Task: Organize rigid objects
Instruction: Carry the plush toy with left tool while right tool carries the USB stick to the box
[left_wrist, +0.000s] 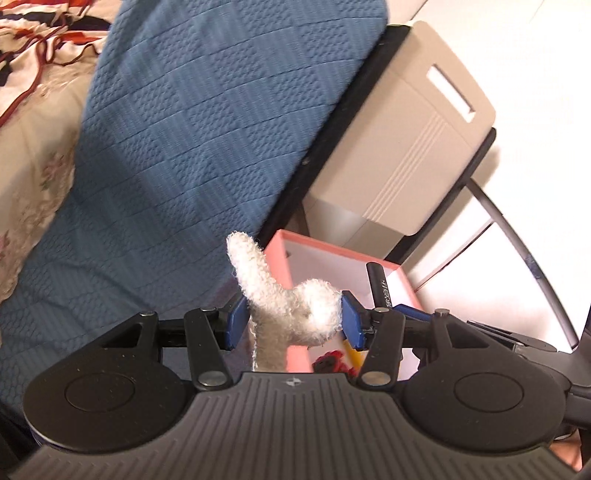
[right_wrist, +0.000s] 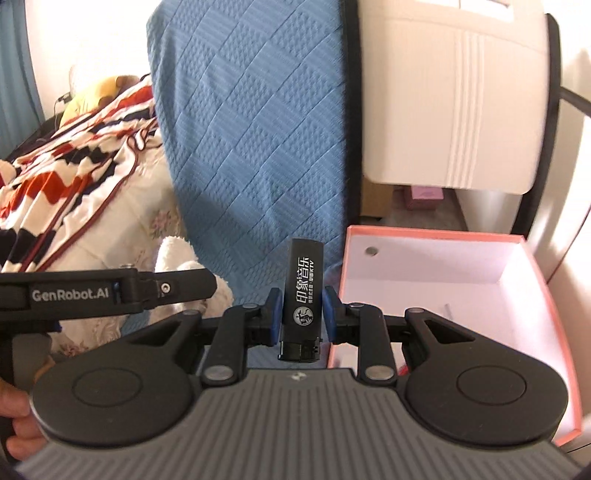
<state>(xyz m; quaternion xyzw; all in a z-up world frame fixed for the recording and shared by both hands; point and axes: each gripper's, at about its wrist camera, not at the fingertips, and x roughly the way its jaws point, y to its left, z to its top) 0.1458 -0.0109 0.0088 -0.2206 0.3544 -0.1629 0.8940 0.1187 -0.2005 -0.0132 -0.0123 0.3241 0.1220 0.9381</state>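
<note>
While both grippers hang above the blue quilt (right_wrist: 258, 129), each carries something. On the left, the left gripper (left_wrist: 291, 321) has its jaws clamped on a white plush toy (left_wrist: 280, 295), one fuzzy limb sticking up past the pads. To its right, the right gripper (right_wrist: 299, 314) pinches a black lighter (right_wrist: 301, 295) upright. Further right sits the pink box (right_wrist: 436, 232) beside the quilt's edge, with a few small items visible near its front wall. Judging by this, both held things are not yet placed; sorting is underway.
</note>
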